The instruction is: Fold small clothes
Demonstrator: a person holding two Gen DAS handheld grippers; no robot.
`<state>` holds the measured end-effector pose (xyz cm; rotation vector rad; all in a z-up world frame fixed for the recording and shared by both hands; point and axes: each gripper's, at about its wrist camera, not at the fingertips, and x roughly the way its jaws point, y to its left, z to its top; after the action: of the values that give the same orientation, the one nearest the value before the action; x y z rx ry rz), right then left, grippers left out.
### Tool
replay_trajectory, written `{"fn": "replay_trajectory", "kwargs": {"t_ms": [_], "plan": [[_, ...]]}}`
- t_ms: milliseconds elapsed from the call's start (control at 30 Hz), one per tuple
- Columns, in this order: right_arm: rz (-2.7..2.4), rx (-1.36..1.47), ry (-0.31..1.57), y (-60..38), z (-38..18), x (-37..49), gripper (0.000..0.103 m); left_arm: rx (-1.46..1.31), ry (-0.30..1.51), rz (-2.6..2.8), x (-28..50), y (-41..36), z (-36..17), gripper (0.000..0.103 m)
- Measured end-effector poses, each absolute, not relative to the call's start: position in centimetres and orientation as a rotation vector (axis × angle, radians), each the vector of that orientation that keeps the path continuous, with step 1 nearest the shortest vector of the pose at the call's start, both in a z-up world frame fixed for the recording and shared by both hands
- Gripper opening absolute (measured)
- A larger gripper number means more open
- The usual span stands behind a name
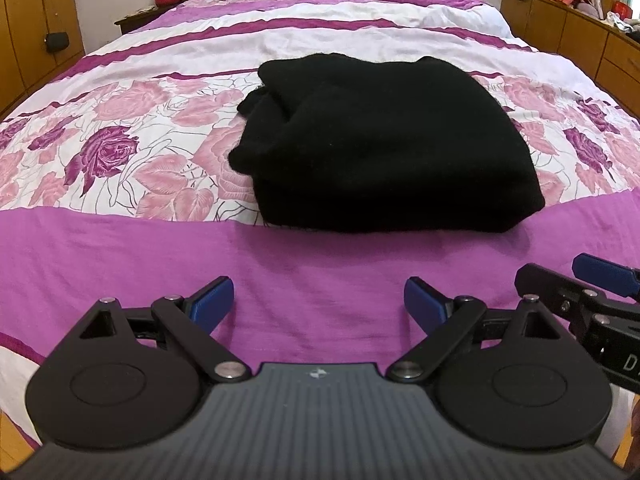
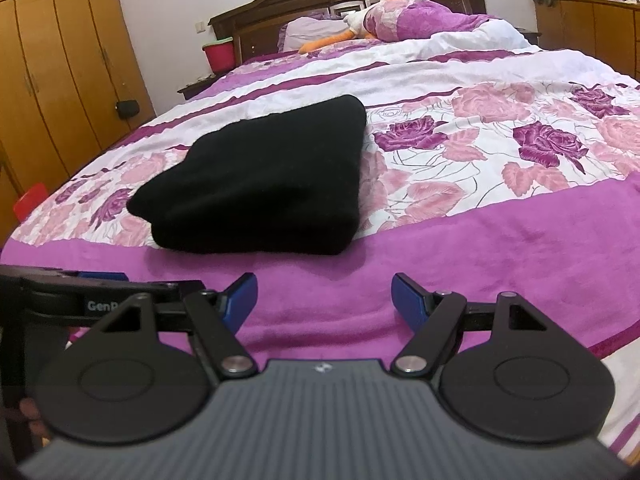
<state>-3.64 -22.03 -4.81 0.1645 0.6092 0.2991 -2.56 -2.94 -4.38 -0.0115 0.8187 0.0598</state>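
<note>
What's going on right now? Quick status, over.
Left gripper and right gripper open, empty, short of the cloth. Black garment lies folded on bedspread. Nothing between.

My left gripper [image 1: 319,304] is matte black, with a ribbed dark grey body bearing a small pale emblem, two round black discs flanking it, and flat link arms pinned by silver screws that end in blue fingertips [image 1: 214,298]. My right gripper [image 2: 324,300] is built the same way: black discs, triangular cut-outs in the side plates, silver pivot screws and blue pads. White lettering is printed on the black side of each tool, only partly readable from the other's camera.
</note>
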Motion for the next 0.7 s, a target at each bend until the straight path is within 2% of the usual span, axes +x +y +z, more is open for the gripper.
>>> {"fn": "replay_trajectory", "kwargs": {"t_ms": [700], "plan": [[0.304, 0.157, 0.602, -21.86, -4.49, -3.93, 0.075, -0.019, 0.818, 0.063, -2.75, -2.79, -4.22, 0.094]]}}
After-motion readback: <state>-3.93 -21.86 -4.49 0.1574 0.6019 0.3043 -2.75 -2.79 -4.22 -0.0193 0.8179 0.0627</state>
